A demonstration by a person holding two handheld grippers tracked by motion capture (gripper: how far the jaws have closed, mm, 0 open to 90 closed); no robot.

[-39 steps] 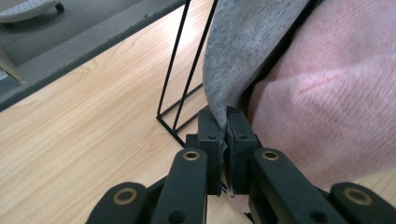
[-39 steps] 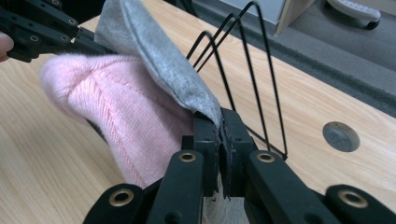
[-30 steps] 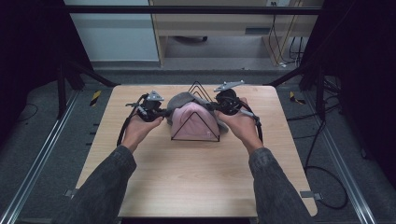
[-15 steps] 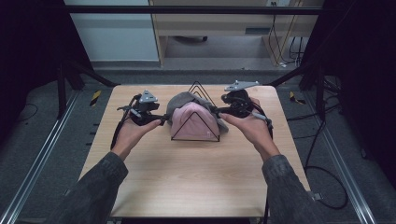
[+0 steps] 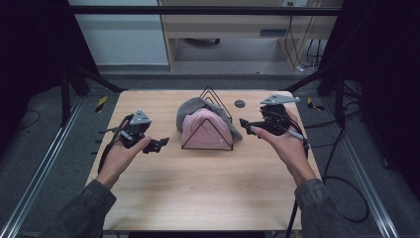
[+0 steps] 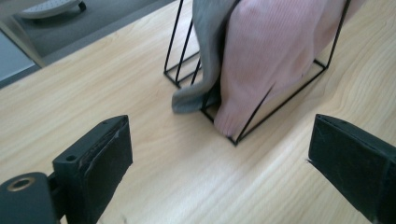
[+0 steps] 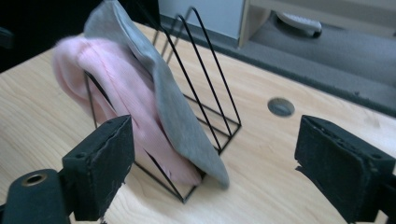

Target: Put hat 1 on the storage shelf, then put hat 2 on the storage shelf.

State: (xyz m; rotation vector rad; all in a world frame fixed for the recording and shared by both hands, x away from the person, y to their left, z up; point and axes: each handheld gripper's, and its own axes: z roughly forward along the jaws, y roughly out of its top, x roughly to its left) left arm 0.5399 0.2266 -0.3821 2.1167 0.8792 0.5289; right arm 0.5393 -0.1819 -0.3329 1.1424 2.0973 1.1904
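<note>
Centrally on the wooden tabletop (image 5: 198, 183) stands a black wire rack (image 5: 210, 124) of triangular dividers, with a pink knitted cloth (image 5: 205, 130) tucked in its front slot and a grey cloth (image 5: 190, 108) draped just behind it, touching. Left hand-held gripper (image 5: 157, 144) sits to the rack's left and right hand-held gripper (image 5: 246, 125) to its right. Both have jaws spread wide, holding nothing, clear of the rack.
</note>
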